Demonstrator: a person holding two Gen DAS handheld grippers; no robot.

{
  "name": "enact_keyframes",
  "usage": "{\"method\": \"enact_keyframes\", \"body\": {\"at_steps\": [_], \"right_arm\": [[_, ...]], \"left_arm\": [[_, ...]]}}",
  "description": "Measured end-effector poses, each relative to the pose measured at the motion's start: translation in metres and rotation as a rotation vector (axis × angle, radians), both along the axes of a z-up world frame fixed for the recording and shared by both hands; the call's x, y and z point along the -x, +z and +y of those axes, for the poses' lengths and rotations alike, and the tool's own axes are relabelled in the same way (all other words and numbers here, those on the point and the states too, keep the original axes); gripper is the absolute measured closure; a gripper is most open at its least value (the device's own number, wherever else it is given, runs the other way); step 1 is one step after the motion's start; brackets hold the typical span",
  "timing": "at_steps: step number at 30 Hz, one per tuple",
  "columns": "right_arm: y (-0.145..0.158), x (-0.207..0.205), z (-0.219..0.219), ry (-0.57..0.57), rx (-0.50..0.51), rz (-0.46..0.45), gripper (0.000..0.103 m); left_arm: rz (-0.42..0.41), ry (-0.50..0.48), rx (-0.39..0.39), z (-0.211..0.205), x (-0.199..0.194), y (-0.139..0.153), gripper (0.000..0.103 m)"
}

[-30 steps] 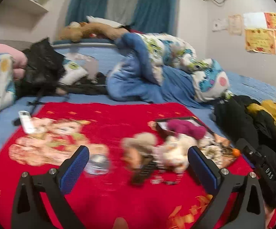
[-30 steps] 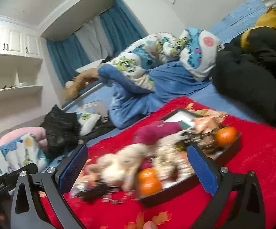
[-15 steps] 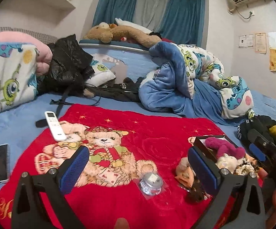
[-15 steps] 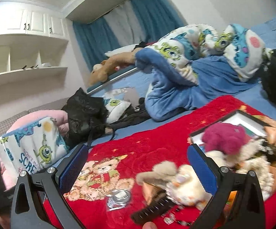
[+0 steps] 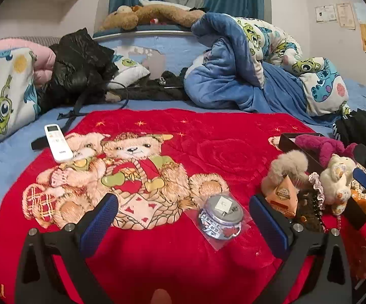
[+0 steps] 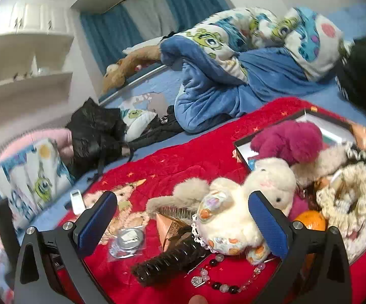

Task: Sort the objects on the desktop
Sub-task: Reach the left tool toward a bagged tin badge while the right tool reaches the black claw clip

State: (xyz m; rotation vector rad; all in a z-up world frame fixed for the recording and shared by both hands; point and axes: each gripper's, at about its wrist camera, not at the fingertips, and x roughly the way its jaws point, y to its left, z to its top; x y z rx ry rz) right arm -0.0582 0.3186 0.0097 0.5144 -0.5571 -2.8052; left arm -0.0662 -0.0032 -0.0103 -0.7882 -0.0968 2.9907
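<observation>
Left gripper (image 5: 183, 217) spread wide, holding nothing; round silver tin in clear plastic wrap (image 5: 220, 216) on red teddy-bear blanket (image 5: 208, 152), between the fingers, nearer the right. Right gripper (image 6: 183, 217) likewise gaping, fluffy white plush rabbit (image 6: 236, 215) between.

Left gripper (image 5: 183, 223): jaws spread wide, nothing between the blue pads, held low over the red blanket (image 5: 208, 131). Right gripper (image 6: 183, 217): jaws likewise wide apart, empty, low over the same blanket, view tilted.
</observation>
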Motion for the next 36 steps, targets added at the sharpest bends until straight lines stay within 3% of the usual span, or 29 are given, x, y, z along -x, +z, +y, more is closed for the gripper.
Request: {"method": "enact_keyframes", "body": {"at_steps": [9,32,36], "right_arm": [[-0.009,0.003,-0.012,0.05,-0.024,-0.049,0.0],[-0.016,0.006,-0.024,0.154,0.035,-0.112,0.0],[-0.021,0.005,-0.036,0.184,0.034,-0.173,0.006]], "left_arm": [[-0.042,-0.004,-0.036,-0.005,0.006,-0.009,0.0],[-0.087,-0.049,-0.024,0.003,0.01,-0.018,0.0],[-0.12,-0.05,-0.038,0.002,0.014,-0.022,0.0]]}}
